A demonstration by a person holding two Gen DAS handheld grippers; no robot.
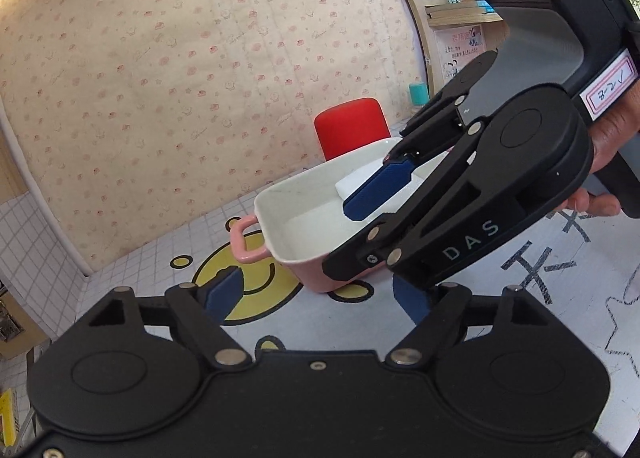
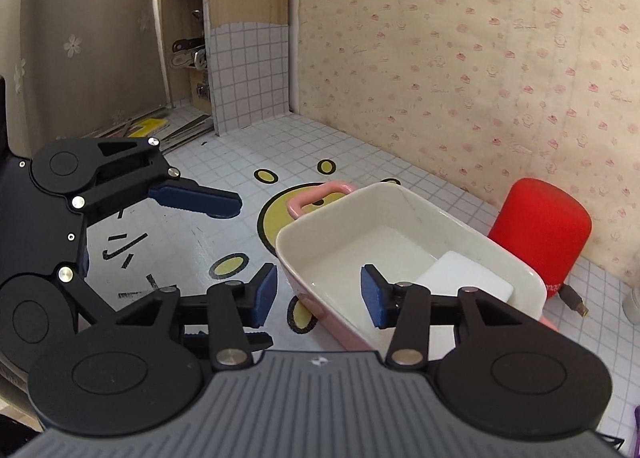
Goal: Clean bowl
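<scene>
A pink rectangular bowl (image 1: 304, 226) with a white inside and a loop handle stands on the tiled counter; it also shows in the right wrist view (image 2: 400, 234). A white sponge (image 2: 464, 278) lies inside it at the far end, also seen in the left wrist view (image 1: 356, 182). My right gripper (image 2: 318, 296) is open, its jaws straddling the bowl's near rim, one finger (image 1: 376, 190) inside above the sponge. My left gripper (image 1: 320, 294) is open and empty in front of the bowl, also visible at the left of the right wrist view (image 2: 224, 234).
A red cylinder (image 2: 540, 230) stands just behind the bowl by the patterned wall. A teal cup (image 1: 418, 93) and a shelf with papers stand at the right. A wooden shelf unit (image 2: 224, 38) stands at the far left corner. The counter has yellow smiley stickers (image 1: 248, 290).
</scene>
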